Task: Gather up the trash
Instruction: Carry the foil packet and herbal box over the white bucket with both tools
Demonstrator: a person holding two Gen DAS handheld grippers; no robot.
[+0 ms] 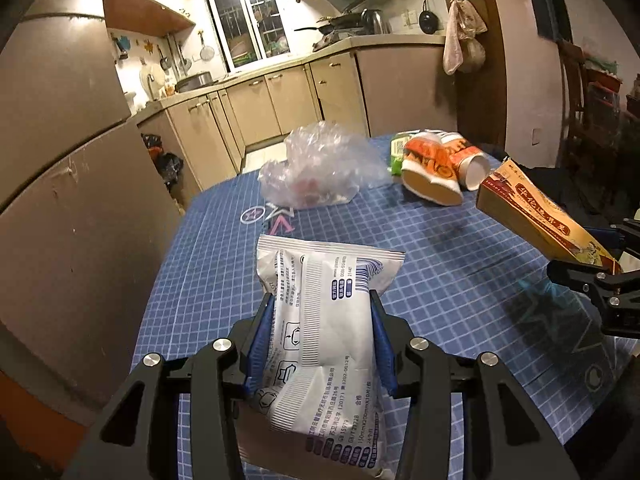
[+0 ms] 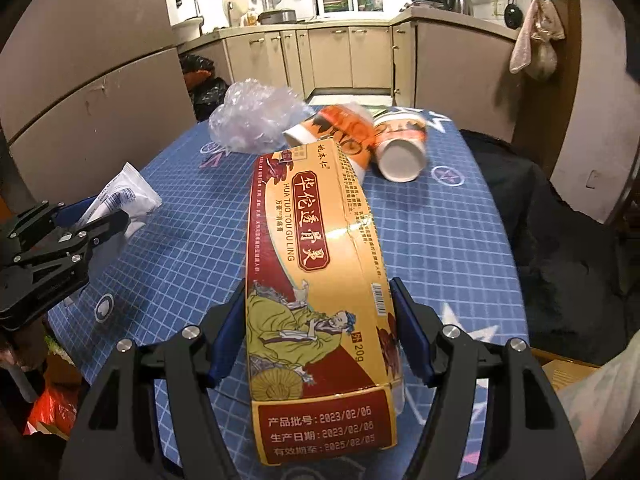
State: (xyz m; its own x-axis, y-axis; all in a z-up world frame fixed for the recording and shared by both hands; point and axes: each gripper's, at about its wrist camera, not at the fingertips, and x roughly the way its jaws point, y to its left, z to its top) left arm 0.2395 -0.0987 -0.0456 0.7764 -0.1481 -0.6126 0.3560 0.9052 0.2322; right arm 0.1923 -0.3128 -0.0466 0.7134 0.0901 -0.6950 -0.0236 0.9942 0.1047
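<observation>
Holding a white packet (image 1: 320, 320) lengthwise in my left hand-held gripper (image 1: 320, 344), my right hand-held gripper (image 2: 316, 344) clamps a yellow box (image 2: 316, 280) likewise. Remaining cups (image 2: 376, 140) and plastic bag (image 2: 256, 116) lie straight ahead across the worktop (image 2: 440, 240), cups nearer my right.

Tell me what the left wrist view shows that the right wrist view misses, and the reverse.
Left wrist only: the printed back of the white wipes packet clamped in the left gripper.

Right wrist only: the box's date panel, the dark cloth past the table's right edge.

Both: blue grid mat, crumpled clear plastic bag, two tipped paper cups, medicine box in the right gripper.
</observation>
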